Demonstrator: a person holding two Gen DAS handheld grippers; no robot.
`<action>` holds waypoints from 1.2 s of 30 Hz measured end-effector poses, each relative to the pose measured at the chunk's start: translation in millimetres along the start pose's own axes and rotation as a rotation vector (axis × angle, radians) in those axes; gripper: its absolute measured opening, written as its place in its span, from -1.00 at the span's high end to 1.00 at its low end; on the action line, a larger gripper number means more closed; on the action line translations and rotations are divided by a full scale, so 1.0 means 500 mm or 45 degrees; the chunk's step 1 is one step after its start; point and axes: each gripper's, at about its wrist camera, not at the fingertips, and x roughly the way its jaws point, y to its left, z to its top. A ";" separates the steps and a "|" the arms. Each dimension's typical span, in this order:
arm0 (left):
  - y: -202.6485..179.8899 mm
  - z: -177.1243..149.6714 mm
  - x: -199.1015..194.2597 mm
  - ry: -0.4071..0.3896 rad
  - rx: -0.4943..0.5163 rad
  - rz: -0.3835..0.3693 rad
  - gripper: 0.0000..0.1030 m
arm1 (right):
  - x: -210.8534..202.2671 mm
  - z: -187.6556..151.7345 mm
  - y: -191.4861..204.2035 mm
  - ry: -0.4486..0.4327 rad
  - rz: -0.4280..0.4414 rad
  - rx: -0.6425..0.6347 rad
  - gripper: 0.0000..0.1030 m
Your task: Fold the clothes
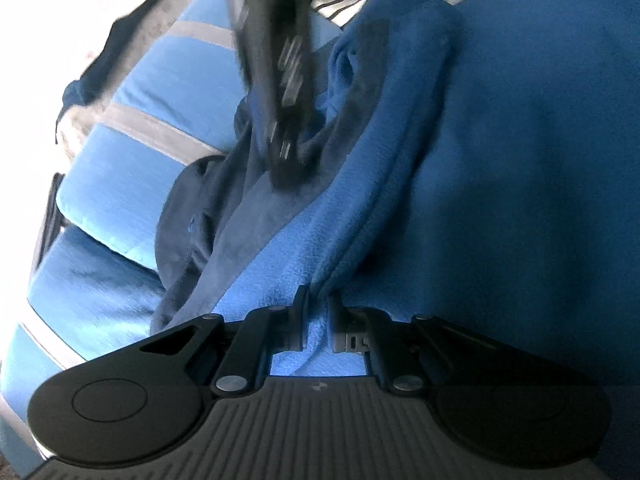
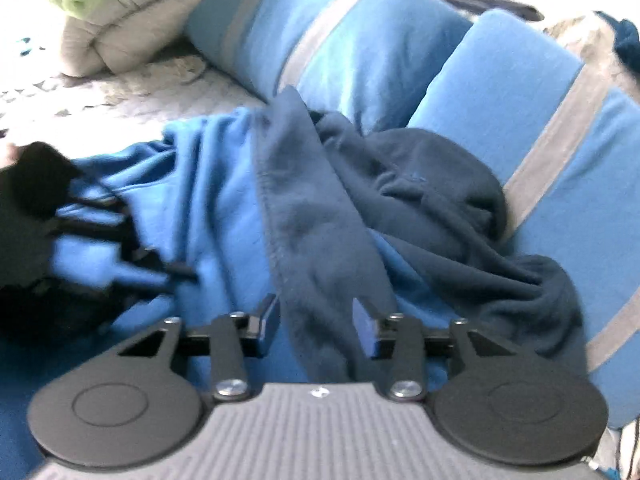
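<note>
Two grippers we see working one blue fleece garment with navy panels (image 2: 224, 200), crumpled on bed against blue grey-striped pillows (image 2: 360, 52). Left gripper (image 1: 318, 316): jaws narrow, pinching bright-blue fleece fold. Right gripper (image 2: 316, 320): jaws wide, straddling navy strip, not clamped. Risks, we judge: thin pinch slipping under pull; navy hood-like bundle bunching, spoiling fold; motion blur masking edges. Folded beige quilt (image 2: 120, 20) behind.
</note>
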 end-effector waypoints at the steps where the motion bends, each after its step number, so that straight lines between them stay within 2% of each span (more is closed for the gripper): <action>1: -0.005 0.000 0.000 -0.005 0.028 0.013 0.84 | 0.019 0.007 -0.002 0.012 0.001 0.003 0.07; 2: -0.005 0.001 -0.001 -0.012 0.038 0.024 0.84 | 0.039 0.014 -0.005 0.023 0.003 0.006 0.60; 3: -0.003 0.001 -0.002 -0.016 0.031 0.027 0.84 | 0.058 0.020 -0.007 0.035 0.004 0.010 0.81; 4: 0.000 0.003 -0.001 -0.017 0.022 0.032 0.84 | 0.077 0.027 -0.009 0.047 0.005 0.013 0.92; 6: 0.005 0.007 0.001 -0.019 0.015 0.039 0.85 | 0.081 0.032 -0.014 0.052 -0.013 0.005 0.95; 10: 0.016 0.014 0.003 -0.026 0.003 0.032 0.86 | 0.072 0.043 -0.047 0.052 -0.143 0.011 0.97; 14: 0.031 0.027 0.001 -0.039 -0.015 0.048 0.86 | 0.085 0.055 -0.072 0.074 -0.182 0.027 0.96; 15: 0.035 0.031 -0.001 -0.041 -0.023 0.050 0.86 | 0.090 0.057 -0.065 0.088 -0.203 0.001 0.95; 16: 0.042 0.034 0.000 -0.043 -0.043 0.048 0.86 | 0.094 0.060 -0.059 0.102 -0.225 -0.014 0.57; 17: 0.050 0.037 0.001 -0.045 -0.062 0.047 0.86 | 0.092 0.062 -0.057 0.108 -0.245 -0.017 0.28; 18: 0.057 0.040 0.001 -0.050 -0.079 0.052 0.86 | 0.083 0.062 -0.059 0.101 -0.267 -0.015 0.16; 20: 0.072 0.045 0.000 -0.061 -0.111 0.063 0.86 | 0.046 0.057 -0.063 0.062 -0.304 -0.013 -0.32; 23: 0.087 0.053 0.004 -0.067 -0.129 0.076 0.86 | -0.031 0.029 -0.049 0.025 -0.305 -0.072 -0.43; 28: 0.089 0.059 0.004 -0.059 -0.125 0.075 0.85 | -0.115 -0.049 0.020 0.075 -0.162 -0.222 -0.44; 31: 0.085 0.055 -0.006 -0.059 -0.116 0.073 0.85 | -0.113 -0.095 0.077 0.160 -0.133 -0.404 -0.40; 33: 0.085 0.052 -0.008 -0.056 -0.118 0.075 0.85 | -0.093 -0.119 0.102 0.229 -0.182 -0.510 -0.39; 36: 0.087 0.052 -0.010 -0.055 -0.131 0.070 0.85 | -0.072 -0.138 0.112 0.284 -0.222 -0.553 -0.23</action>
